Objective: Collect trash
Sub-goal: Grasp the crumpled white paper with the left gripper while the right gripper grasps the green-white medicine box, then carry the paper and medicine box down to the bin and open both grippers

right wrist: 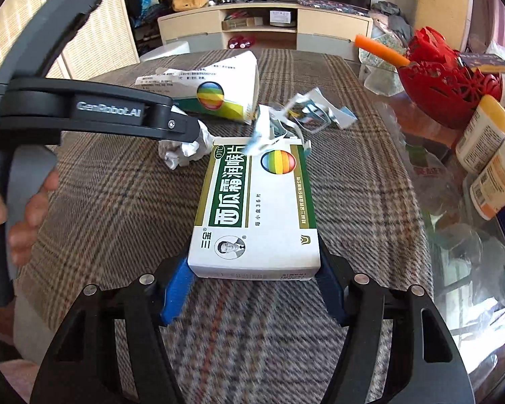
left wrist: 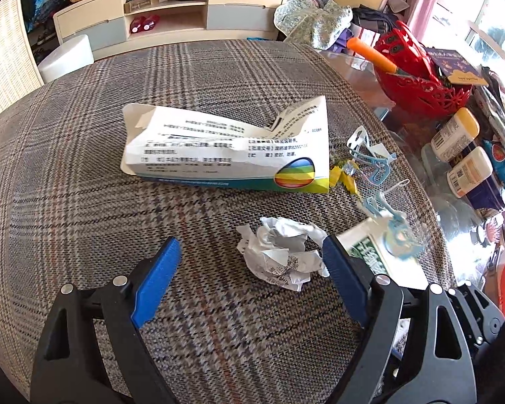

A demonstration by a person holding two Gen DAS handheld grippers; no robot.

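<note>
Covering the surface (left wrist: 84, 168) is a plaid woven cloth, and the trash is lying scattered across it. Taking the torn white carton (left wrist: 225, 148) as the landmark: it is lying on its side toward the far middle of the cloth, its long axis running left to right across the left wrist view. Nearer than it, and a little to its right, the crumpled paper ball (left wrist: 281, 256) is sitting on the cloth. To the right of the carton, a yellow wrapper (left wrist: 343, 176) and a tangle of pale blue plastic bits (left wrist: 377, 168) are lying near the cloth's edge.

The left claw (left wrist: 252, 259) is standing spread wide and holding nothing, with the paper ball lying between its tips, pressed close against the right-hand fingertip and well apart from the left one. This claw is clearly the nearer one to the ball, so it probably needs to shift slightly rightward to centre the ball before clamping.

The right claw (right wrist: 252, 269) is clenching the near end of a green-and-white lozenge box (right wrist: 256, 202), whose long axis is pointing straight away from it toward the torn carton (right wrist: 219, 94). From the right wrist view, the paper ball (right wrist: 185, 151) is lying just left of the box's far end.
</note>
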